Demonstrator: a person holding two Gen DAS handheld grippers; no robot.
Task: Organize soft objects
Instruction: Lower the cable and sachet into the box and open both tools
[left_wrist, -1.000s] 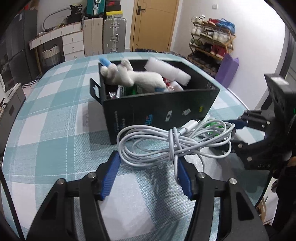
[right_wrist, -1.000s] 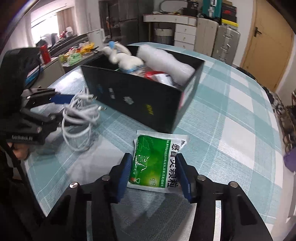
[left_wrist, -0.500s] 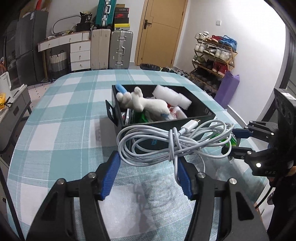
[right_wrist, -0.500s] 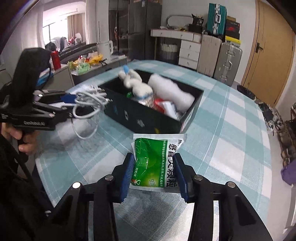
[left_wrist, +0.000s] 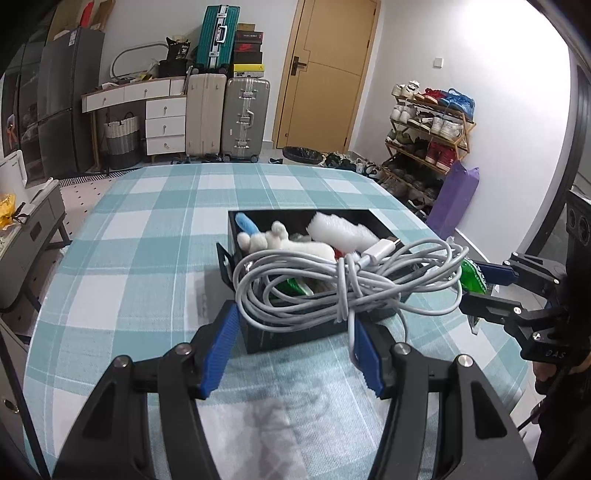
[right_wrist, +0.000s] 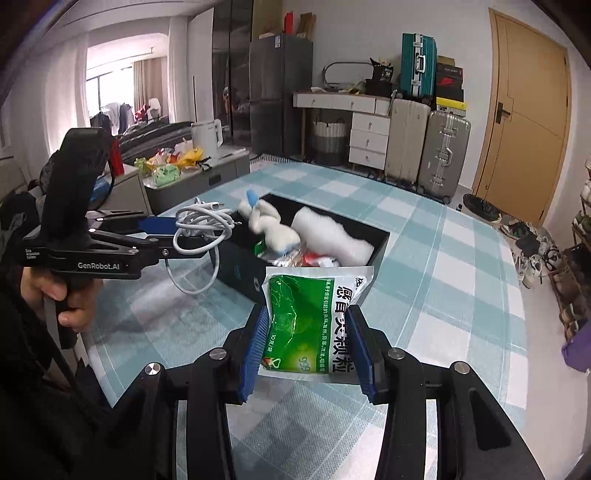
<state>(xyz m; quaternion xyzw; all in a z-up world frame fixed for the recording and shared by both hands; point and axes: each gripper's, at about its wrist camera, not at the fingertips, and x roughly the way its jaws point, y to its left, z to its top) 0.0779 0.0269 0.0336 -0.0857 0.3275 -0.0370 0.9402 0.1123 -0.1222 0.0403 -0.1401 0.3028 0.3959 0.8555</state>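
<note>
Checked teal tablecloth, suitcases behind, seemingly bedroom

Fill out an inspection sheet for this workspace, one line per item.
Surface: table with teal checked cloth.
Job's things: black box holding a white plush toy, a white foam roll and packets; green sachet; white cable bundle.
Clutter: nothing seen on the cloth.
Grippers: left gripper shut on the cable bundle, held above the box; right gripper shut on the green sachet.
Cables: one loop of the bundle hangs free.
Surroundings: suitcases, drawers, door, shoe rack.
</note>
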